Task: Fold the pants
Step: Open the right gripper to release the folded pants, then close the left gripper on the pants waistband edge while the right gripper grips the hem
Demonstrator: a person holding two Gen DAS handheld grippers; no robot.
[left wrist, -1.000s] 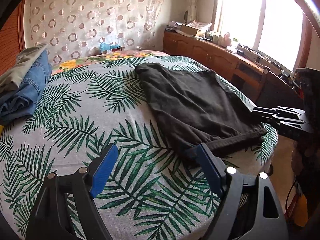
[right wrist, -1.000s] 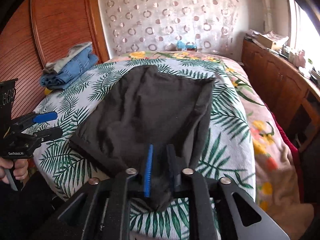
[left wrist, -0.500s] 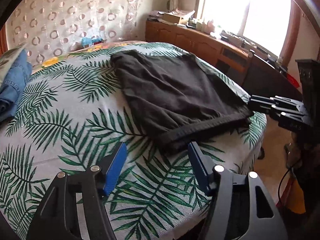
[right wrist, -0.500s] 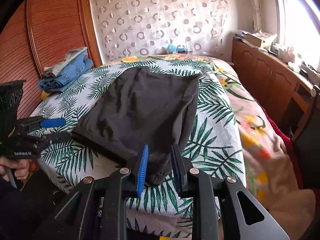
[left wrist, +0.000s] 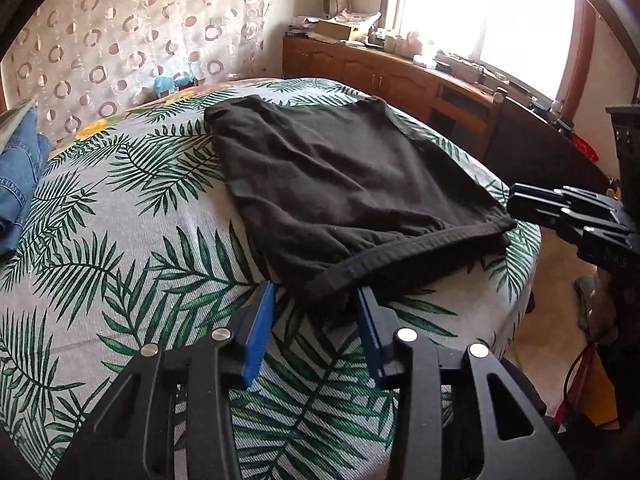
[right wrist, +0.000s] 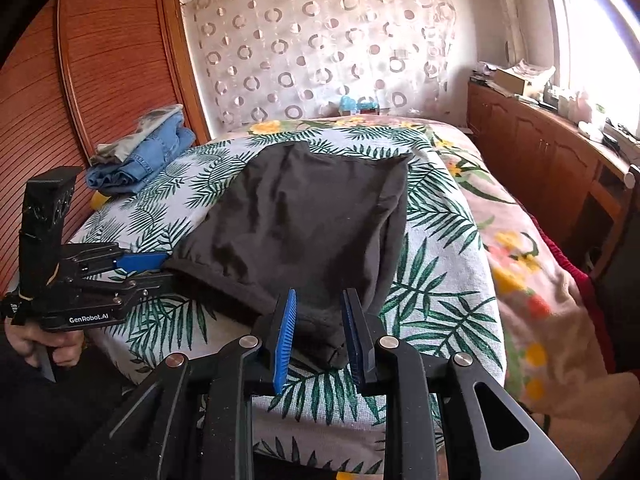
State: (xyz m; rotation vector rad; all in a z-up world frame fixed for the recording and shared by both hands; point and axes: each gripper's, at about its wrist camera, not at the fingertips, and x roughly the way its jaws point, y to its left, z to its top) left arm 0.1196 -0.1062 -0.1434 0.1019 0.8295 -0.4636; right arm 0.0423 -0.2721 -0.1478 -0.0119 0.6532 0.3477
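Note:
Folded black pants (left wrist: pixel 344 184) lie flat on the leaf-print bed sheet (left wrist: pixel 120 248), waistband towards me. In the left wrist view my left gripper (left wrist: pixel 316 304) straddles the near waistband corner (left wrist: pixel 324 288). Its jaws are closing, and the blue pads (left wrist: pixel 260 320) still stand clear of the cloth. In the right wrist view my right gripper (right wrist: pixel 320 312) has the other waistband corner (right wrist: pixel 320 332) bunched between its pads at the bed edge. The left gripper (right wrist: pixel 160 270) shows at the left there, held by a hand (right wrist: pixel 44 344). The right gripper (left wrist: pixel 516 208) also shows in the left wrist view.
Folded jeans (right wrist: pixel 148 156) are stacked at the bed's far left, by a wooden wardrobe (right wrist: pixel 100 80). A wooden cabinet (left wrist: pixel 400 76) with clutter runs under the window. A floral blanket (right wrist: pixel 520 248) covers the bed's right side. The bed edge is right below both grippers.
The left gripper's jaws have narrowed a lot and slid in around the near waistband corner. The right gripper stays at its corner and has drawn back slightly.

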